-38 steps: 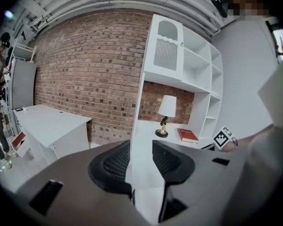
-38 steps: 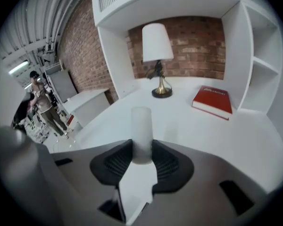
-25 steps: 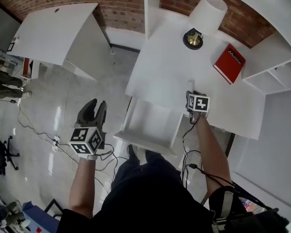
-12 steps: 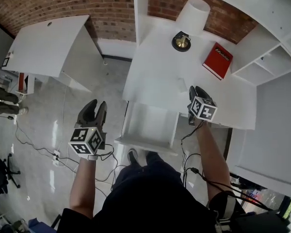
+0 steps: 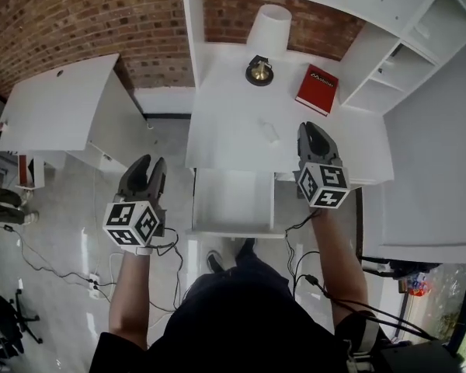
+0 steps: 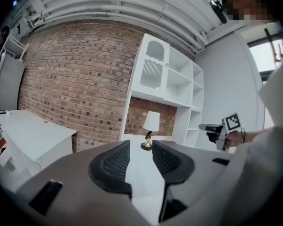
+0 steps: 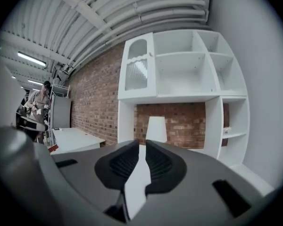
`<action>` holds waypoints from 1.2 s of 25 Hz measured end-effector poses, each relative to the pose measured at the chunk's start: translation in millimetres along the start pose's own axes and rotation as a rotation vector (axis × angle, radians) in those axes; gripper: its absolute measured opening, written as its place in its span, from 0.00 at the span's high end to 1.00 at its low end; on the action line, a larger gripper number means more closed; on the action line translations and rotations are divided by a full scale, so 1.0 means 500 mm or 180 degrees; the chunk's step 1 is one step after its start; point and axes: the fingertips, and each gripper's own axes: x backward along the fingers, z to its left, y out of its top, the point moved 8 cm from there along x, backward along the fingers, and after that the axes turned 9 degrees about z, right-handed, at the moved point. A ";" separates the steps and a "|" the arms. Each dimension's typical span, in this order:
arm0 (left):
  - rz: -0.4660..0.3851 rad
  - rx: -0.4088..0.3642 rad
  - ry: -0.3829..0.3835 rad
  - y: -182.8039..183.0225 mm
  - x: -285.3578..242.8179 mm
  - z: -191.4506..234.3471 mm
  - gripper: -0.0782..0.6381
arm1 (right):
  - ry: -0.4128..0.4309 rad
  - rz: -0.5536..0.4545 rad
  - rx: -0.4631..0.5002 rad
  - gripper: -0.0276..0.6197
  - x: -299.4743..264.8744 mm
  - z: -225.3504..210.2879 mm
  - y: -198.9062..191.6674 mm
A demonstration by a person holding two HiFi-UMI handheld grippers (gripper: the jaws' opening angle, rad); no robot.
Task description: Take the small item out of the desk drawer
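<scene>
On the right gripper (image 7: 140, 150) the ribbed black pads have just been closing to a narrow slit, with nothing between them. The left gripper (image 6: 141, 150) has its jaws apart and empty. The small item (image 5: 269, 133), a pale oblong, lies on the smooth white desk (image 5: 217, 123), left of the right gripper and beyond the open drawer (image 5: 233, 196). White on white, it could easily be knocked off by a careless sweep.

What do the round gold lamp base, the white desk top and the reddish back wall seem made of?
Round gold lamp base: probably polished metal, brass-like; it has a gold sheen. White desk top: likely painted or laminated board; flat, even, matte white. Reddish back wall: bare brick; mortar lines show between courses.
</scene>
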 end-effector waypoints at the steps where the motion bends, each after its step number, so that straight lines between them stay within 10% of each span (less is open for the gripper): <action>1: -0.0016 -0.0015 -0.0048 0.003 0.006 -0.003 0.69 | -0.0013 -0.0078 -0.0012 0.90 0.024 0.010 0.014; 18: -0.0504 -0.0155 -0.0403 0.102 0.073 -0.069 0.69 | -0.0097 -0.0954 0.0134 0.94 0.257 0.101 0.159; 30: -0.0971 -0.0449 0.0055 0.224 0.072 -0.200 0.69 | -0.0060 -0.0969 0.0431 0.94 0.309 -0.054 0.177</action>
